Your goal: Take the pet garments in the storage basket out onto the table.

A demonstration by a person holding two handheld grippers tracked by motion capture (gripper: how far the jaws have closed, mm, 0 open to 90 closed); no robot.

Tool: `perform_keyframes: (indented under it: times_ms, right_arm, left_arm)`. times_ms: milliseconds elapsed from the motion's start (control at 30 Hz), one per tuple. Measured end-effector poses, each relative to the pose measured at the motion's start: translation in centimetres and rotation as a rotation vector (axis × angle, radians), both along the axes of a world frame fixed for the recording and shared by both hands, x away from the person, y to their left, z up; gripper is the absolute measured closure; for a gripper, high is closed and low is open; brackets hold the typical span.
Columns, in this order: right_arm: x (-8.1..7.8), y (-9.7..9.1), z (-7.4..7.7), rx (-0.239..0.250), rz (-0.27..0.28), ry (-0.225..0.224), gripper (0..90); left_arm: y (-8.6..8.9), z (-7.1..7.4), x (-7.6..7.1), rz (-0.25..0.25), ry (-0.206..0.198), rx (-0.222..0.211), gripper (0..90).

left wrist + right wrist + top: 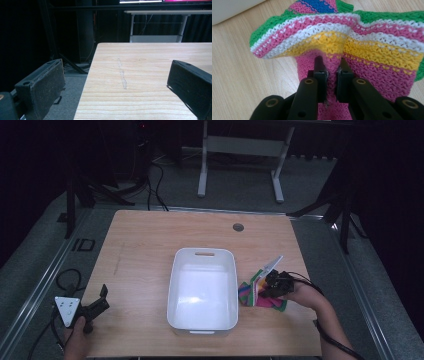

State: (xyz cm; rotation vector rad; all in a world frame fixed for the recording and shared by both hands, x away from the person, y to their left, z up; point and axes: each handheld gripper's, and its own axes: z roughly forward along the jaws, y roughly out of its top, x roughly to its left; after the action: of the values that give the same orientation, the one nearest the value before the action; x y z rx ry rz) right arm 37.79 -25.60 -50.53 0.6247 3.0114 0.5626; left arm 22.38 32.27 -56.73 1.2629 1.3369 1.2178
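Right tool [329, 65] at about 4 o'clock on the tabletop [140, 240], jaws pinched nearly together on a pink fold of striped knitted cloth [352, 42]. Cloth bunched and lifted at the pinch, bands of yellow, white, pink, green and blue fanning out above the jaws. Seen from the high view, same cloth [248, 292] just beside the right wall of a white bin [203, 290], touching or nearly so. Bin at the centre, open and showing a bare white floor, handle slot at its 12 o'clock end. Left tool [102, 301] at 8 o'clock near the tabletop edge, jaws spread wide with nothing between them, well apart from the bin. Small dark round grommet [238, 227] at 1 o'clock. White desk frame [240, 155] on the floor beyond 12 o'clock.
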Motion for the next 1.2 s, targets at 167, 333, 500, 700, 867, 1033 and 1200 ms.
perform_keyframes:
  times_ms: [167,333,500,700,867,1033,1200]
  right_arm:
    - [-0.2,-0.2,1.0,0.006,0.000,-0.018,67.1]
    - [-0.6,-1.1,2.7,0.046,-0.017,-0.047,49.7]
    - [-1.1,-3.0,4.1,0.114,-0.082,-0.094,33.8]
    - [-1.5,-6.2,4.6,0.199,-0.211,-0.151,20.5]
    - [-2.1,-8.7,3.6,0.245,-0.291,-0.160,13.7]
    - [-2.8,-10.6,2.2,0.294,-0.385,-0.211,13.4]
    - [-3.4,-12.0,0.7,0.350,-0.474,-0.225,12.2]
  left_arm:
    - [0.0,0.0,0.0,0.001,0.000,0.000,1.8]
    - [0.0,0.0,0.0,0.000,0.000,-0.001,1.8]
    - [0.0,0.0,0.0,0.001,0.001,-0.001,1.8]
    - [0.0,0.0,0.0,0.001,0.002,-0.003,1.8]
    - [0.1,0.0,0.0,-0.001,0.002,-0.004,1.8]
    - [0.1,0.0,0.0,-0.001,0.002,-0.004,1.8]
    - [0.0,0.0,0.0,0.000,0.002,-0.003,1.8]
